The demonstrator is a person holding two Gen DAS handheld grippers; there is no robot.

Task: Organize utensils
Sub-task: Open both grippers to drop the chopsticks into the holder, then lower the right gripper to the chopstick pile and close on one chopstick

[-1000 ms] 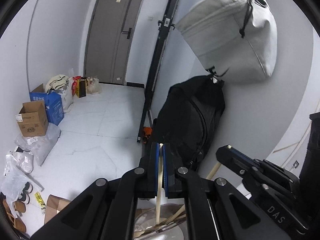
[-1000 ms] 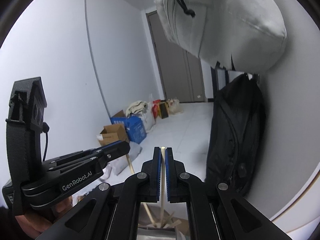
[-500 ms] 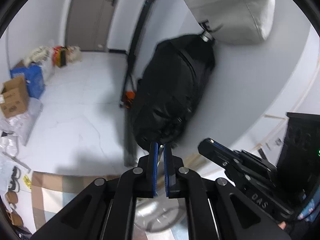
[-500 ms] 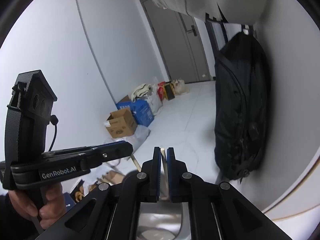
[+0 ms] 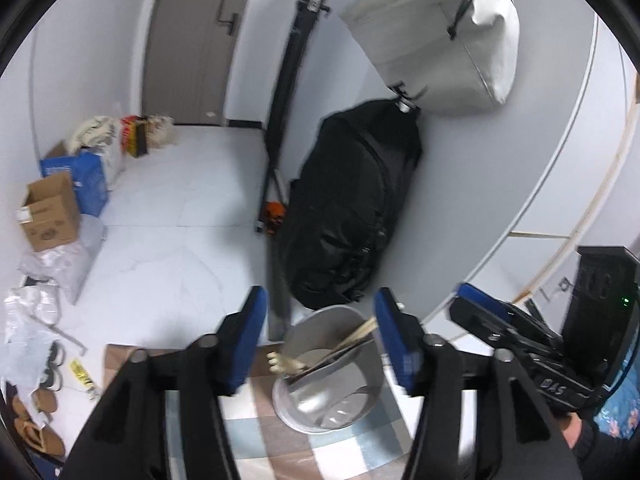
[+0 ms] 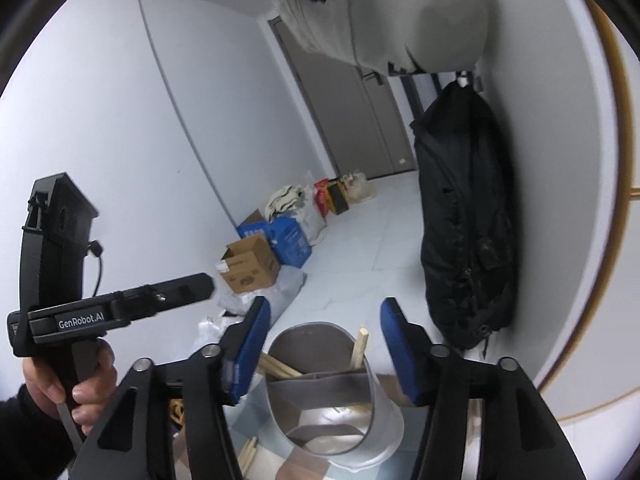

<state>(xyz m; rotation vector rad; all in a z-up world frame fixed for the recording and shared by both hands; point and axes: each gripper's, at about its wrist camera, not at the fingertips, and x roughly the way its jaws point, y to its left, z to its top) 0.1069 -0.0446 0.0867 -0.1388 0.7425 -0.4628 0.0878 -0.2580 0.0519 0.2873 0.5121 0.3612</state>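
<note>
A round metal utensil holder [image 5: 332, 396] stands on a checked cloth below both grippers; it also shows in the right wrist view [image 6: 340, 412]. Wooden chopsticks [image 5: 352, 338] and a wooden fork lean inside it; chopsticks [image 6: 359, 347] show in its divided compartments. My left gripper [image 5: 318, 338] is open and empty above the holder. My right gripper [image 6: 325, 346] is open and empty above the holder. Loose wooden sticks [image 6: 249, 454] lie on the cloth beside the holder.
A black backpack [image 5: 352, 208] and a grey bag [image 5: 440, 36] hang on the wall behind the holder. Cardboard boxes [image 5: 48, 212] and bags lie on the white floor at left. The checked cloth [image 5: 280, 440] covers the table edge.
Both grippers were shut on a wooden stick one second ago; both have opened and are empty now. The views have tilted down, and the sticks now rest in the holder.
</note>
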